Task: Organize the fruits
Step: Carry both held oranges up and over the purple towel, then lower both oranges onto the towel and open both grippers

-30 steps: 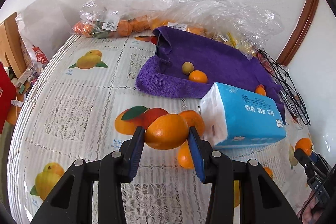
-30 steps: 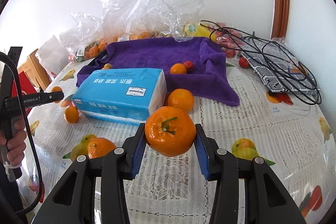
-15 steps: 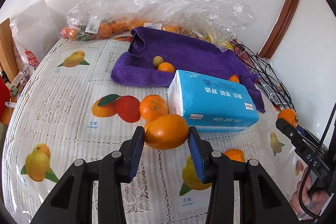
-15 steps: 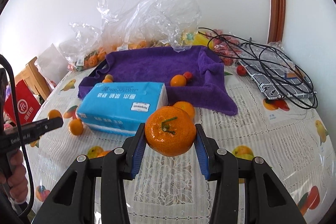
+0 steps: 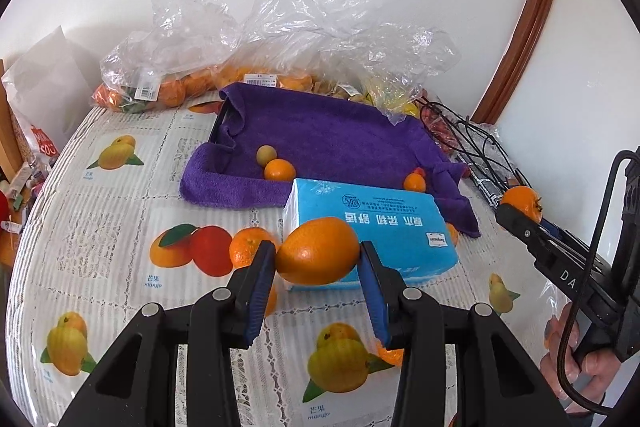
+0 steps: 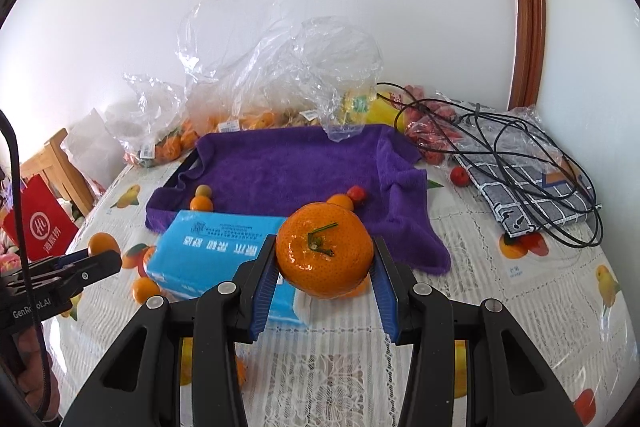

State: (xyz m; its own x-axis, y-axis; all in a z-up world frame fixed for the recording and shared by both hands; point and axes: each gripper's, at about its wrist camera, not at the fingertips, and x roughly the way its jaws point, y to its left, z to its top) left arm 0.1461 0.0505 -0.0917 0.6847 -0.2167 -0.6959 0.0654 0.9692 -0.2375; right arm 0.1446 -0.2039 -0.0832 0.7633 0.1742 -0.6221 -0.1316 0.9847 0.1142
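Roughly halfway, I'd judge. Left gripper (image 5: 318, 259) is closed on an oval orange (image 5: 318, 251), held in the air just in front of the tissue pack (image 5: 384, 227). Right gripper (image 6: 325, 259) is clamped on a mandarin (image 6: 324, 250) w/ green stem, also lifted, in front of the pack's right end. The purple towel (image 5: 332, 139) sits right behind the pack & looks like the drop zone: it has only a few small fruits, e.g. a small orange (image 5: 279, 169) & a greenish one (image 5: 265, 154) near its front left.

Left to do: set both held fruits down, then collect the loose orange (image 5: 250, 247) left of the pack, plus others near it.

Left view alone shows that loose orange clearly. Right view alone shows the cables (image 6: 520, 163) & checked cloth right of the towel, a stray red fruit (image 6: 459, 176) there, and a red one (image 6: 356, 193) on the towel's front right.
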